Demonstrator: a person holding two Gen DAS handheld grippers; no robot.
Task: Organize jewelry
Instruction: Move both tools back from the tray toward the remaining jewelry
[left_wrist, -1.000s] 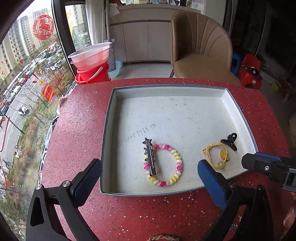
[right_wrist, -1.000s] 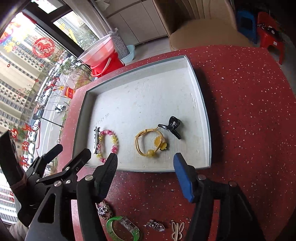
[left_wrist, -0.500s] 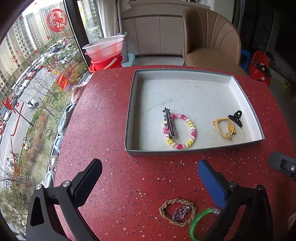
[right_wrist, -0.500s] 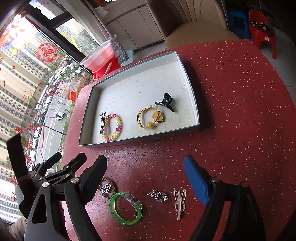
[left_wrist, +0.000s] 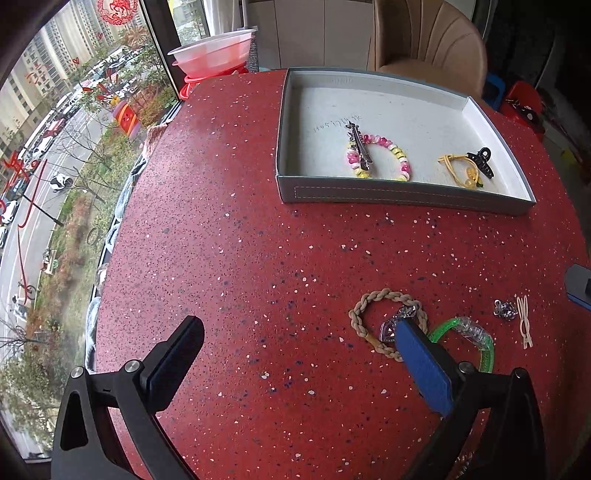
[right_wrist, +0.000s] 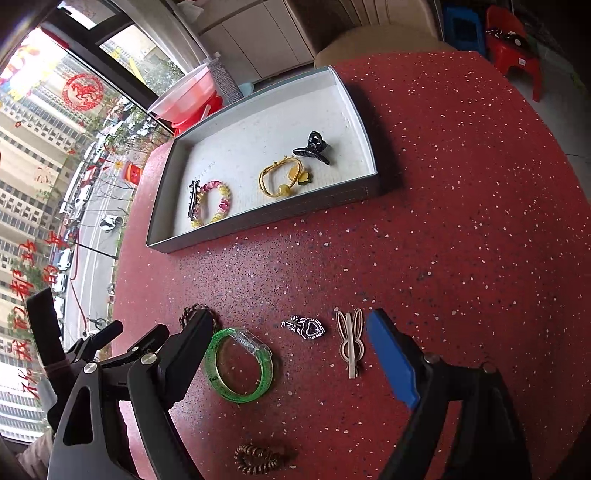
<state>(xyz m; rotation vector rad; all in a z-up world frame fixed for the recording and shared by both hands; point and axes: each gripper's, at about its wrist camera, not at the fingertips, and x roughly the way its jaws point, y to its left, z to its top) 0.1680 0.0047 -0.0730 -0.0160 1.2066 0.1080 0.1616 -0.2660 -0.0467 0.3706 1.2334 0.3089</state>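
Red speckled table (right_wrist: 461, 206) bears one grey tray (right_wrist: 258, 225) holding four pieces; five lie loose. Green bangle (right_wrist: 240, 363), heart charm (right_wrist: 308, 326) and bunny clip (right_wrist: 350, 341) lie between the right gripper's (right_wrist: 286, 347) wide, empty jaws; the left gripper (left_wrist: 295, 338) gapes empty too.

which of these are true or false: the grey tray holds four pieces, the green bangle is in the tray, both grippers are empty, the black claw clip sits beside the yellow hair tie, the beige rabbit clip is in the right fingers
1. The shallow grey tray holds four pieces. True.
2. The translucent green plastic bangle is in the tray. False: it lies on the red speckled table.
3. The left gripper and the right gripper are both empty. True.
4. The black claw clip sits beside the yellow hair tie. True.
5. The beige rabbit-shaped hair clip is gripped by the right fingers. False: it lies loose on the table.
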